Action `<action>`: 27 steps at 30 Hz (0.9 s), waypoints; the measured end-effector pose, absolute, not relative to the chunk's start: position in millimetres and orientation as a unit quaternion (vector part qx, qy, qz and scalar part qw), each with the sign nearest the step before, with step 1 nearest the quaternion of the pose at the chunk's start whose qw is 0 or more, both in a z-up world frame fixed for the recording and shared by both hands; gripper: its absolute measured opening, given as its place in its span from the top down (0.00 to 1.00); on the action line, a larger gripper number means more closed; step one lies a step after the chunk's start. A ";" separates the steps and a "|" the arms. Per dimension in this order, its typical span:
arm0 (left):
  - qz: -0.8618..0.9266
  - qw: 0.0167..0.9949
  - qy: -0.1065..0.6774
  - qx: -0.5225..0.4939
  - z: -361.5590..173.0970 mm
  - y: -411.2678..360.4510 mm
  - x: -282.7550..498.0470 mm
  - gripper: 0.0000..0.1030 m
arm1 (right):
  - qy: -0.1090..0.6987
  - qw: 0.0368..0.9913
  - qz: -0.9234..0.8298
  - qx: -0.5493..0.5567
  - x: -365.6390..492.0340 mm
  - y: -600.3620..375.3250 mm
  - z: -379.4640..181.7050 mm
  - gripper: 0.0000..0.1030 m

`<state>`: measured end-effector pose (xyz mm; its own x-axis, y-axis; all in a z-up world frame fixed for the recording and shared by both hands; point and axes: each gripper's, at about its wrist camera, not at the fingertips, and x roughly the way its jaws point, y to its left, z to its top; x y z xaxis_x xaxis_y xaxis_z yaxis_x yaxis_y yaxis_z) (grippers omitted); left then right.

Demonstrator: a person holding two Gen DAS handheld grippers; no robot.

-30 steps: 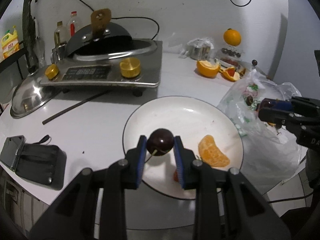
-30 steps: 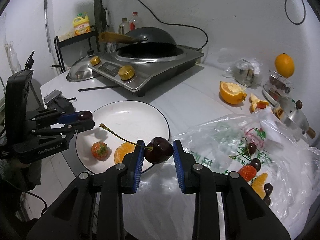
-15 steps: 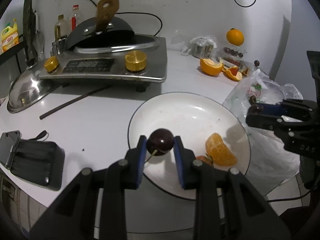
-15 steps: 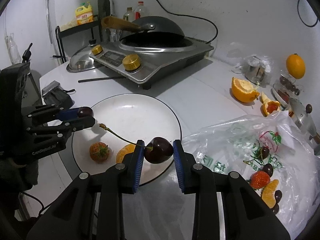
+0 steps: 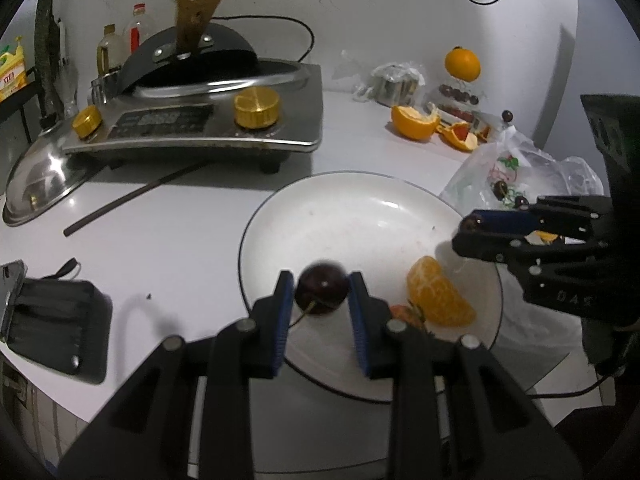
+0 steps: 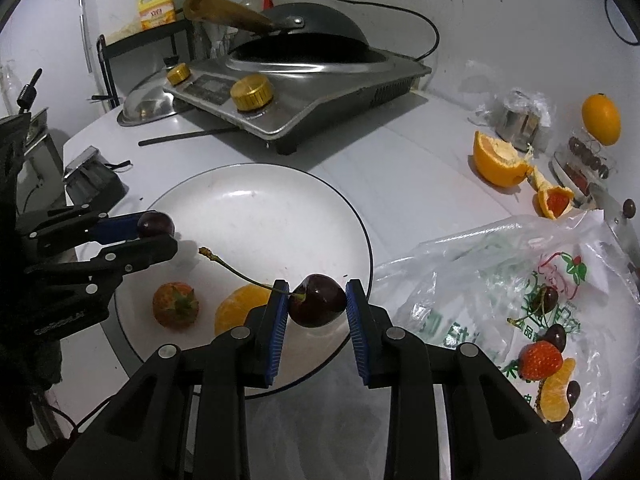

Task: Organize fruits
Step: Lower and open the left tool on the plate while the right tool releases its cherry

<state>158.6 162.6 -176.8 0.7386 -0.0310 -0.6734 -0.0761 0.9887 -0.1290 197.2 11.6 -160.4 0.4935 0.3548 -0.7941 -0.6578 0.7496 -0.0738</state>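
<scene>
A white plate (image 5: 360,208) (image 6: 260,204) sits near the table's front edge. On it lie an orange segment (image 5: 438,294) (image 6: 236,310) and a strawberry (image 6: 175,305), which the left wrist view half hides. My left gripper (image 5: 320,292) (image 6: 160,236) is shut on a dark cherry (image 5: 322,294) (image 6: 154,224) just above the plate's near-left part. My right gripper (image 6: 317,304) (image 5: 468,232) is shut on a second dark cherry (image 6: 318,306), held over the plate's right rim. Its long stem points left.
A clear plastic bag (image 6: 520,280) (image 5: 520,168) right of the plate holds cherries, a strawberry and orange segments. Behind stand an induction cooker (image 5: 200,128) with a wok, a steel lid (image 5: 40,184) and a black rod (image 5: 132,200). Orange peels (image 6: 500,160) lie far right and a black pouch (image 5: 52,328) at left.
My right gripper has come down and in toward the plate's right rim with its cherry. The left gripper has barely moved and still grips its cherry.
</scene>
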 end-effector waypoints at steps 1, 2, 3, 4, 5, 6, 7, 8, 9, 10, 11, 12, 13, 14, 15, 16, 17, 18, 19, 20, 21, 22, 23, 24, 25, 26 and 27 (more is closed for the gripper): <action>0.013 0.929 0.362 -0.075 -177.0 162.6 159.1 0.72 | 0.406 0.843 0.298 -0.187 198.1 11.4 -161.3 0.70; 0.013 0.929 0.363 -0.075 -177.2 163.1 159.5 0.72 | 0.407 0.843 0.298 -0.186 198.3 11.4 -161.7 0.70; 0.013 0.928 0.364 -0.077 -177.3 162.9 159.7 0.72 | 0.408 0.843 0.297 -0.185 198.3 10.9 -161.8 0.70; 0.013 0.928 0.364 -0.077 -177.4 162.8 159.9 0.72 | 0.408 0.843 0.297 -0.185 198.1 10.6 -161.7 0.70; 0.013 0.928 0.365 -0.076 -177.6 162.1 160.0 0.70 | 0.409 0.843 0.296 -0.184 198.1 10.5 -161.8 0.70; 0.013 0.928 0.364 -0.075 -177.2 161.4 159.6 0.68 | 0.410 0.843 0.296 -0.183 197.9 10.2 -161.7 0.70; 0.013 0.928 0.364 -0.075 -176.7 161.1 159.3 0.67 | 0.411 0.843 0.296 -0.182 197.6 9.9 -161.6 0.70; 0.013 0.929 0.363 -0.074 -176.1 160.7 158.9 0.67 | 0.410 0.843 0.296 -0.183 196.8 10.0 -161.6 0.70; 0.013 0.929 0.361 -0.074 -175.1 160.0 158.1 0.66 | 0.409 0.844 0.295 -0.185 196.0 10.2 -161.6 0.70; 0.014 0.930 0.360 -0.073 -174.1 159.5 157.5 0.65 | 0.409 0.844 0.295 -0.185 197.1 9.9 -161.7 0.70; 0.015 0.930 0.360 -0.072 -173.0 159.1 157.0 0.64 | 0.409 0.843 0.295 -0.186 196.9 9.9 -162.1 0.70; 0.015 0.931 0.358 -0.072 -172.0 158.8 156.3 0.62 | 0.410 0.843 0.295 -0.186 196.6 9.7 -162.2 0.70; 0.015 0.931 0.357 -0.071 -170.8 158.3 155.4 0.59 | 0.410 0.843 0.294 -0.186 196.1 9.3 -161.9 0.70; 0.016 0.932 0.356 -0.071 -169.7 158.1 154.6 0.48 | 0.409 0.844 0.293 -0.185 195.5 8.9 -161.4 0.70; 0.018 0.933 0.353 -0.072 -168.3 157.6 153.2 0.45 | 0.409 0.844 0.293 -0.184 195.7 8.0 -160.9 0.70; 0.018 0.934 0.349 -0.075 -166.4 157.4 151.3 0.45 | 0.409 0.845 0.292 -0.184 194.8 7.9 -160.7 0.70; 0.018 0.934 0.348 -0.076 -165.2 157.1 150.5 0.44 | 0.408 0.846 0.290 -0.184 194.0 7.5 -160.2 0.70; 0.018 0.934 0.348 -0.075 -164.3 156.3 149.5 0.44 | 0.407 0.847 0.289 -0.184 193.3 6.0 -159.3 0.70; 0.019 0.935 0.347 -0.074 -163.3 155.2 148.7 0.44 | 0.407 0.847 0.289 -0.183 192.4 5.6 -158.7 0.70; 0.019 0.935 0.346 -0.073 -162.4 154.2 147.9 0.44 | 0.407 0.847 0.289 -0.183 191.6 4.0 -157.7 0.70; 0.018 0.936 0.345 -0.073 -161.7 153.3 147.2 0.44 | 0.406 0.848 0.289 -0.182 190.6 2.7 -157.0 0.70; 0.018 0.936 0.343 -0.073 -160.8 152.2 146.3 0.44 | 0.406 0.848 0.289 -0.181 190.1 2.2 -156.8 0.70; 0.018 0.936 0.343 -0.073 -160.1 151.5 145.7 0.44 | 0.409 0.846 0.291 -0.180 189.8 0.9 -156.8 0.70; 0.018 0.937 0.342 -0.073 -159.4 151.1 145.3 0.44 | 0.409 0.846 0.292 -0.178 189.3 0.0 -156.4 0.69; 0.018 0.937 0.341 -0.073 -158.7 150.6 144.7 0.44 | 0.409 0.846 0.294 -0.177 188.6 -0.6 -155.9 0.69; 0.018 0.937 0.340 -0.073 -158.2 150.0 144.2 0.44 | 0.409 0.845 0.297 -0.176 187.8 -1.2 -155.2 0.69; 0.019 0.937 0.340 -0.073 -158.0 149.2 143.9 0.44 | 0.409 0.845 0.298 -0.174 186.8 -1.6 -154.6 0.69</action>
<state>143.9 149.2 -158.0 0.7680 -0.0149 -0.6403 -0.0849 0.9885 -0.1249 186.8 -1.6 -154.6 0.4879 0.3608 -0.7948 -0.6462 0.7615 -0.0509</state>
